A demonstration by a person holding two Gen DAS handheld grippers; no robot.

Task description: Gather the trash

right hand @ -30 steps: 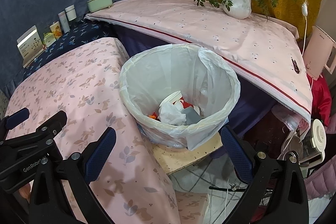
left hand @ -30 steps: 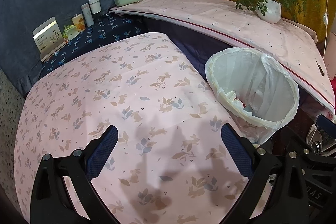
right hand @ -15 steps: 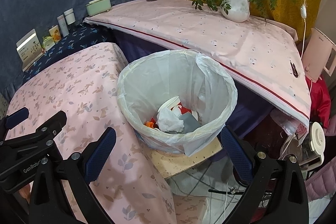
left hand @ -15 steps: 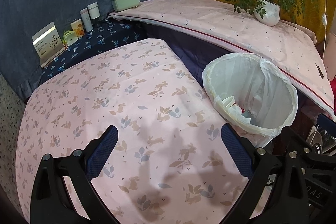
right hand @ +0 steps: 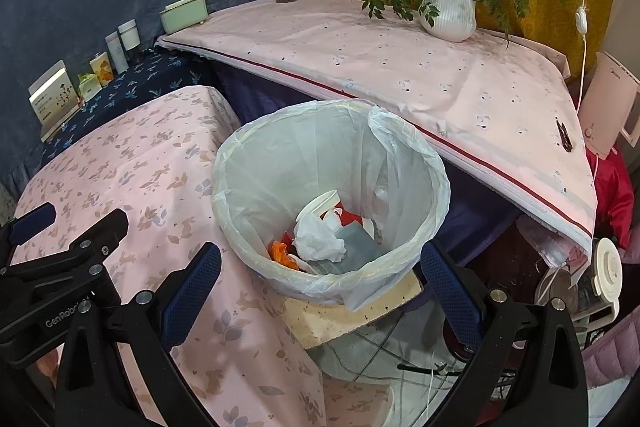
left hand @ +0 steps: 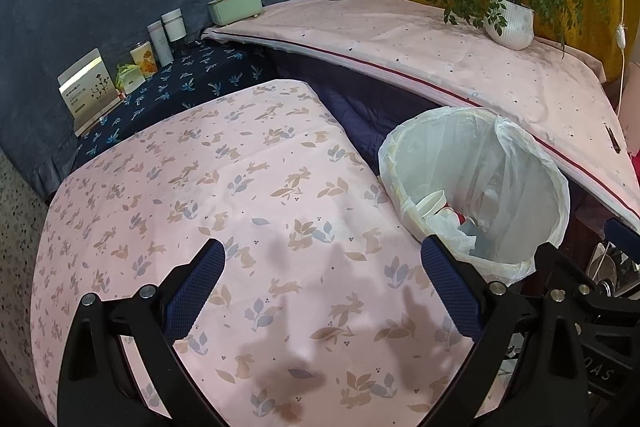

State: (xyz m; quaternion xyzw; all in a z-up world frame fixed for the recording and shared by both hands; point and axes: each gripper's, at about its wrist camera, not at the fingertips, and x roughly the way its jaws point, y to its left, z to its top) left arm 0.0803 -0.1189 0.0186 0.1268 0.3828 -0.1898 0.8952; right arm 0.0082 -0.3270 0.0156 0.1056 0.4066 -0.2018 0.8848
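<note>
Right wrist view showed my right tongs spread empty above the lined bin, where the trash lay. My left tongs hung open over the pink surface, seemingly bare of litter.

From my left wrist view, the near wall of the white plastic-lined waste bin hides most of the rubbish inside. My right-hand black gripper is cut off at that picture's right edge. The print on the small cream card box is too small for me to read. The bin's base sits hidden behind its bag.
</note>
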